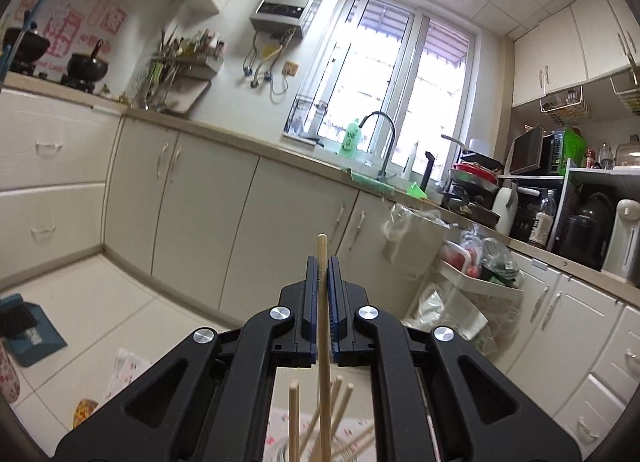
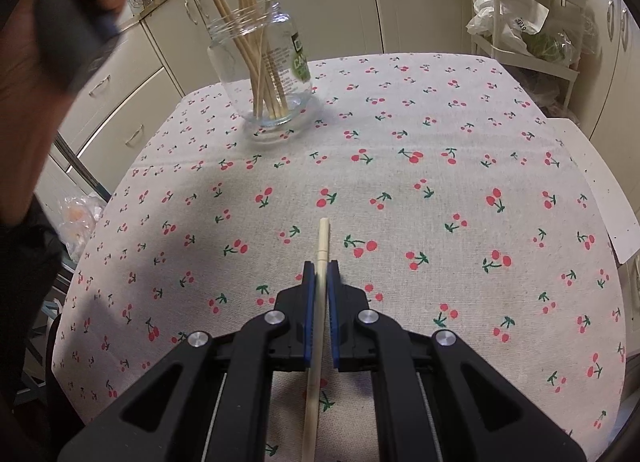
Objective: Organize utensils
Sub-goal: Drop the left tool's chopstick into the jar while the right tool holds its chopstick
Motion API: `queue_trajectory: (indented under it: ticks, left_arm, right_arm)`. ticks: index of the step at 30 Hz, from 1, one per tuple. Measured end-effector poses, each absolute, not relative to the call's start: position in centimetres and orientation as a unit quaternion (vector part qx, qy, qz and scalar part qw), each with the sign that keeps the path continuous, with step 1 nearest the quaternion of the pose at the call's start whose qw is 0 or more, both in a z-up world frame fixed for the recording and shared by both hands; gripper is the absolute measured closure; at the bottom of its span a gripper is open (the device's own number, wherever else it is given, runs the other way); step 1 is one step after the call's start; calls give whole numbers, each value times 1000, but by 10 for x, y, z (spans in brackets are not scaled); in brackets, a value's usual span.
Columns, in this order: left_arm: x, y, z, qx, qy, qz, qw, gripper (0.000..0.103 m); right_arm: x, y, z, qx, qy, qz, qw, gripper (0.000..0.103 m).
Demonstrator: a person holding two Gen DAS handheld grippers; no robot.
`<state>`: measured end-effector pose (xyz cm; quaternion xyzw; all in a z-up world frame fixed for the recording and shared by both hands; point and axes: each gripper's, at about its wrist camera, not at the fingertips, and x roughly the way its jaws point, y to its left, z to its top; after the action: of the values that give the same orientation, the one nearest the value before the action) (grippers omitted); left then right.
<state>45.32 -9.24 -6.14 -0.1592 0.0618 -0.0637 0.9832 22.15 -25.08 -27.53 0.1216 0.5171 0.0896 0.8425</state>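
In the left wrist view, the left gripper (image 1: 324, 266) fills the lower half of the frame: black matte arms with round silver bolts, ending in narrow blue-edged pads. Its jaws are clamped on a pale wooden chopstick (image 1: 322, 302), a slim round stick that stands upright, its blunt end poking out past the fingertips at 12 o'clock. Below the gripper, at 6 o'clock, several more bamboo chopsticks (image 1: 294, 418) fan upward. Behind lies a kitchen: glossy cream cabinets (image 1: 200, 205) at 9 o'clock, a bright barred window (image 1: 384, 73) at 1 o'clock and a curved dark faucet (image 1: 386, 141) beneath it.

In the right wrist view, a blurred hand (image 2: 48, 41) gripping a dark handle sits at 10 o'clock. At 11 o'clock a clear glass jar (image 2: 268, 69) with a green label stands upright on the table, holding a loose bundle of thin tan chopsticks (image 2: 256, 45) that lean against its rim. The cloth (image 2: 440, 189) covering the table is an off-white woven fabric printed with small red cherries on green stems. At 6 o'clock the right gripper (image 2: 320, 274), the same black and blue build, has its jaws closed around a second light wooden chopstick (image 2: 318, 322), which runs lengthwise between the pads and points toward 12 o'clock, well apart from the jar.
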Motion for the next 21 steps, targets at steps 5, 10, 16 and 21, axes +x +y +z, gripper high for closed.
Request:
queue_trajectory:
  ticks: [5,10,16,21]
  left_arm:
    - [468,-102,-63,-158,36,-48,986,98]
    - [476,-108,-68,-152,27,-44,987,98]
    - [475,-115,-86,-134,22,-39,990,98]
    - [475,-115,-96,-131,17,-34,991,98]
  right_arm:
    - [221,-250,-275,118,516,90,844,96]
    - [222,-248,-275,114,516,91,844,96]
    - [223,-249,-275,117,517,91,843,96]
    - [223,-249,-276,117,516,91,844,96]
